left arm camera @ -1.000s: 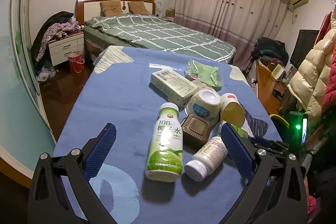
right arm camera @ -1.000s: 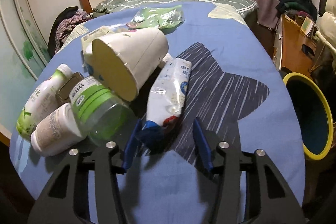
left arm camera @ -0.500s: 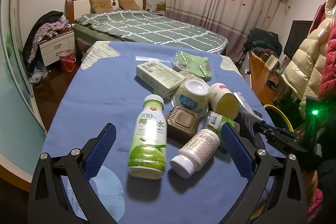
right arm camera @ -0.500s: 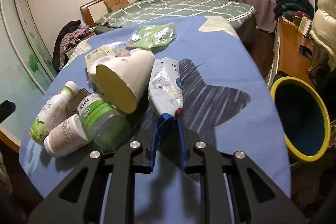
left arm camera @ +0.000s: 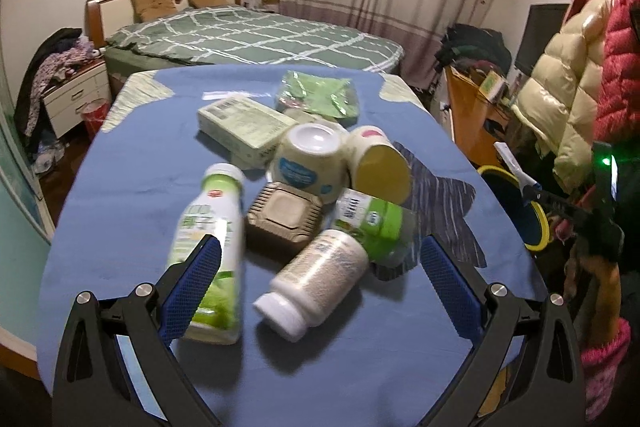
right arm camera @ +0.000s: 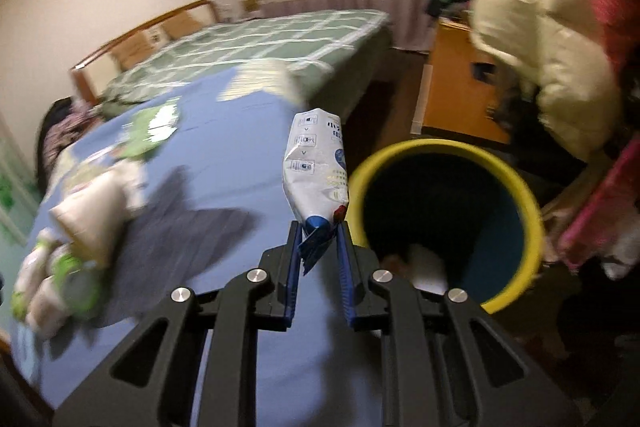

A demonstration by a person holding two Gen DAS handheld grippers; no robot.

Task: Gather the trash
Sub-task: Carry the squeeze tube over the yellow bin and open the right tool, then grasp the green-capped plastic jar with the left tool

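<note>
Beside bin (right arm camera: 516, 183), right tool (right arm camera: 319, 239) clamps pouch (right arm camera: 316, 171); left tool (left arm camera: 320, 267) wide

Motion is blurring the trash pile (right arm camera: 76, 227) in your right wrist view, and labels there are staying unreadable to you.

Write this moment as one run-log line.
right tool: shut on milk pouch, beside yellow-rimmed bin | left tool: open above white pill bottle

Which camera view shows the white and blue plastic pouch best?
The right wrist view: the white and blue plastic pouch fills the centre, pinched by the right gripper. The left wrist view shows only a small distant white sliver.
</note>
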